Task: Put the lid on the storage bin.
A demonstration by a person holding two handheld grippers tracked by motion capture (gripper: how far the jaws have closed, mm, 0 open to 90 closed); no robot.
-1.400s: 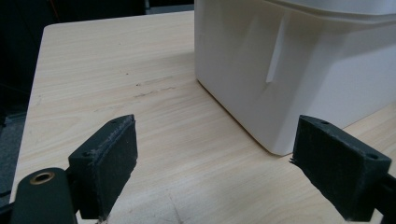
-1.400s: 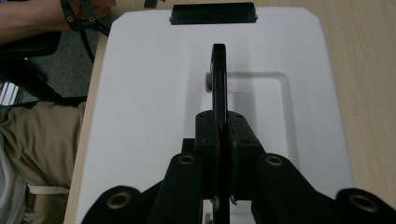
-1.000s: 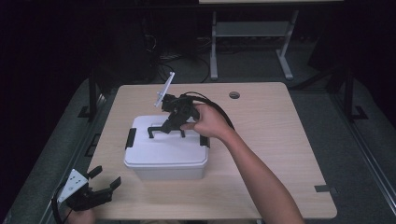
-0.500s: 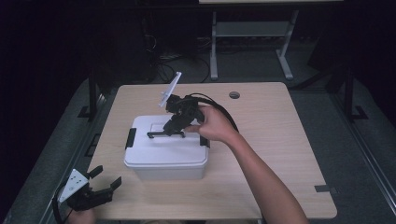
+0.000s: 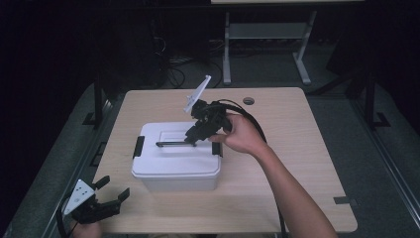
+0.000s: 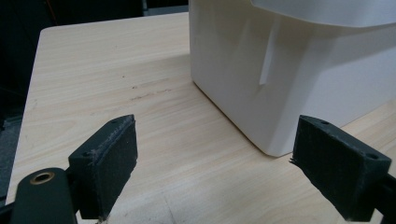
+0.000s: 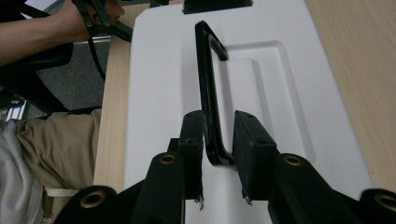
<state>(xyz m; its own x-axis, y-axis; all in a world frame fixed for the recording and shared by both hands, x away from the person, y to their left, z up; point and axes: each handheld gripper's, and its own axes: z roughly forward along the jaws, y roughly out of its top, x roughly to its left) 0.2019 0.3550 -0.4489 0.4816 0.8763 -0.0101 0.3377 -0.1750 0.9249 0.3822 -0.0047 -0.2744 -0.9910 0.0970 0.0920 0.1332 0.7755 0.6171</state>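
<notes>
While the white lidded storage box point(image 5: 176, 161) sits at centre frame in the high view, on the wooden table point(image 5: 307, 144), the right gripper point(image 5: 194, 139) is over its lid point(image 7: 261, 84) with the black carry handle point(image 7: 208, 88) between its jaws. In the right gripper view, lower centre, the handle's near end stands between the two pads; the left pad appears to touch it, the right pad is a hair off or just touching, so the jaws are narrow and closed on the handle, though I judge the clamp light. The handle stands raised off the lid's recess. Black side latches point(image 5: 138, 147) show at the box ends; whether they are fastened cannot be told.

The left gripper point(image 5: 106, 201) is at the lower left of the high view, near the table's front edge, jaws wide and holding nothing. Its own view shows the box wall point(image 6: 299, 79) close ahead at upper right.

Risks, as judged: the grip lies at one end of the handle, so a lift would tilt the box or let the handle slide through the pads. If the latches are loose, the lid alone could come up. Nothing steadies the box body.
</notes>
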